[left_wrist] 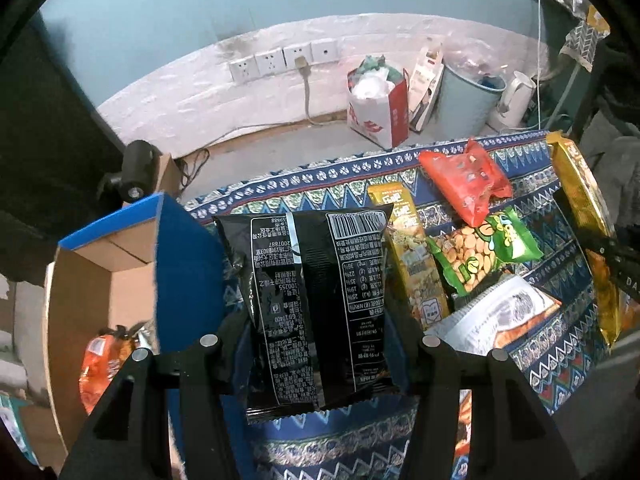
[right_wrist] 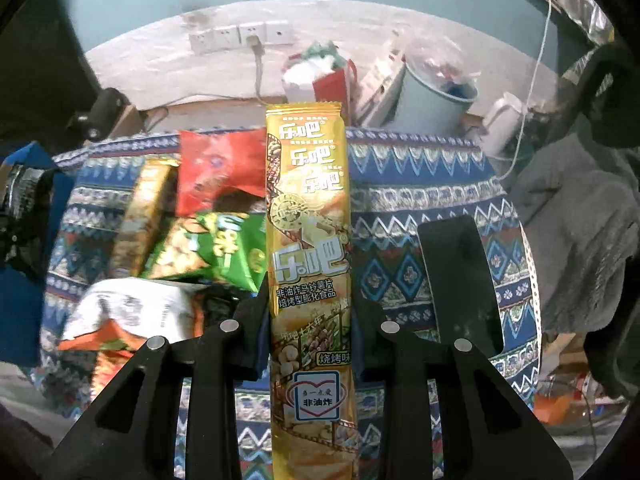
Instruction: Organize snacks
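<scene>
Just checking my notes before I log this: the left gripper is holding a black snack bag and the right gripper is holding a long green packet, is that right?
Nearly. The left gripper does hold the black snack bag. But the long packet clamped in the right gripper is gold-yellow, not green, as the right wrist view shows. The green packet lies on the patterned cloth.

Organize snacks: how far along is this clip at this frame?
Early to midway. Done: one orange packet already lies in the cardboard box. In hand: the left gripper holds a black bag; the right gripper holds a gold packet. Left on the cloth: red bag, green peanut bag, another gold packet, white-orange bag.
</scene>
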`<state>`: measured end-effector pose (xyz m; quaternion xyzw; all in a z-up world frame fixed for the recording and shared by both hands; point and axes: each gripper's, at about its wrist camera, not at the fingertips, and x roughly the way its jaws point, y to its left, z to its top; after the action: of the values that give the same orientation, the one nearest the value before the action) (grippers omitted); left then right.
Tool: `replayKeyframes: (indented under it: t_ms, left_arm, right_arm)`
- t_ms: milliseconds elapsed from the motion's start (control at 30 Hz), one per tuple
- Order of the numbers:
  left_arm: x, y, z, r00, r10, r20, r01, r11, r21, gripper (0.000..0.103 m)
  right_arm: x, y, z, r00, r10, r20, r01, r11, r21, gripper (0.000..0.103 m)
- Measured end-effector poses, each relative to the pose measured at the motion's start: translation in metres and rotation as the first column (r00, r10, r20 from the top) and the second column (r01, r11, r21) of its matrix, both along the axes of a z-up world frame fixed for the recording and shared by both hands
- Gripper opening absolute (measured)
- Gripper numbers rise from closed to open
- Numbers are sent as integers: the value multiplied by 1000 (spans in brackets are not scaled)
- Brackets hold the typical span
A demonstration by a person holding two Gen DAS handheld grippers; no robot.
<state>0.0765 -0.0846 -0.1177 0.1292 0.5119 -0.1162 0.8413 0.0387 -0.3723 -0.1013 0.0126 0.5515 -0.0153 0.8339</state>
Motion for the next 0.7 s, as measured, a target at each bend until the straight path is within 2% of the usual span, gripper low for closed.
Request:
replayKeyframes:
  t_ms: [133,300,700]
  left_arm:
    - [-10,9,14,1000,2,10,-2,1000,-27,56]
    - [-17,19,27,999,-2,48,3,1000,-18,56]
    - [-32,51,49,994,23,106,-20,999,-30,56]
  right_arm:
    - [1,13,14,999,30,25,-30,999,13,29]
    - [2,38,27,996,80,48,-82,996,28,29]
    - [14,96,44,981,181,70,-186,980,69,29]
